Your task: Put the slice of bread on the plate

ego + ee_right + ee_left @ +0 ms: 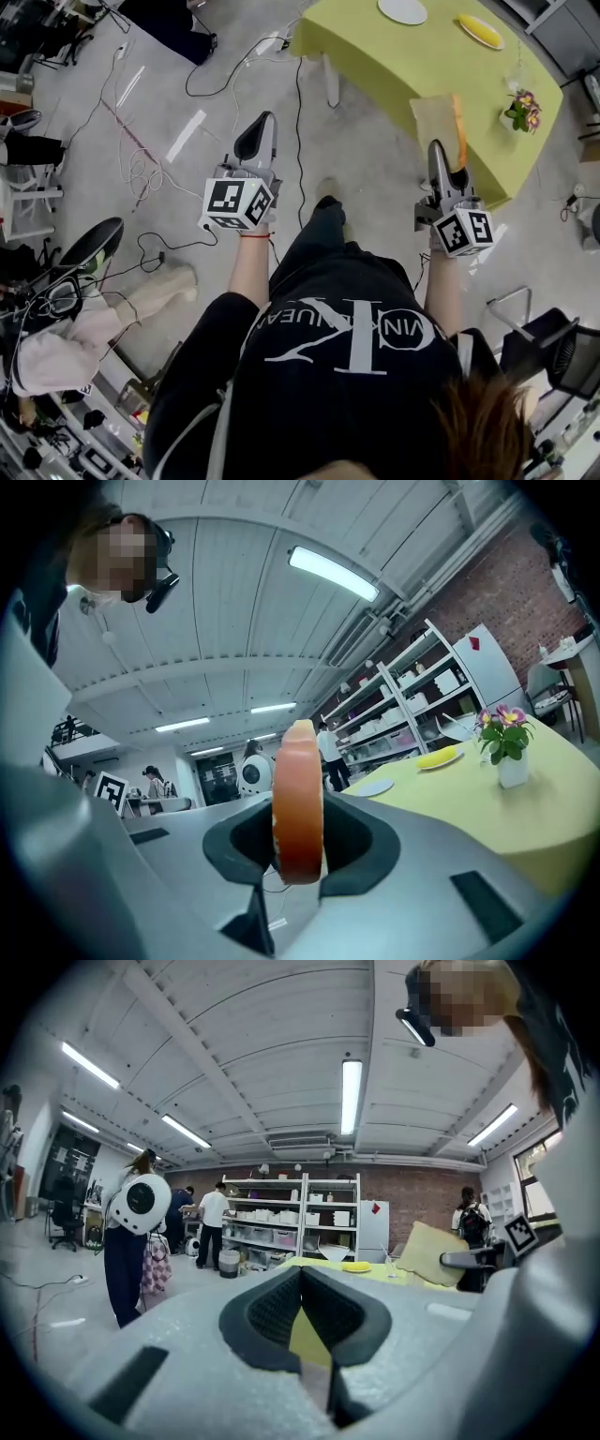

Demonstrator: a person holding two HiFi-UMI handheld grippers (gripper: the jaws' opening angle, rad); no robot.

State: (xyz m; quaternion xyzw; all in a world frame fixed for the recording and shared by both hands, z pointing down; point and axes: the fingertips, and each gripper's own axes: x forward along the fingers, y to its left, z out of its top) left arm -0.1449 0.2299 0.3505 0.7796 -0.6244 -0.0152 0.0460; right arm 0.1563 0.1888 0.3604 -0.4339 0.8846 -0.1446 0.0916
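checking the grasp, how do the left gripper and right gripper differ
The right gripper is shut on the slice of bread; the left gripper is shut and empty. The right gripper is at the edge of the yellow table; the left gripper is over the floor. Both point roughly level.

White print on the black shirt (347, 347), upside down from here: a big "CK" monogram, with a thin line of capitals running through it. "VIN" reads at the right; the rest won't resolve. Left cube (236, 204) and right cube (466, 232): square black-and-white code markers, no letters.
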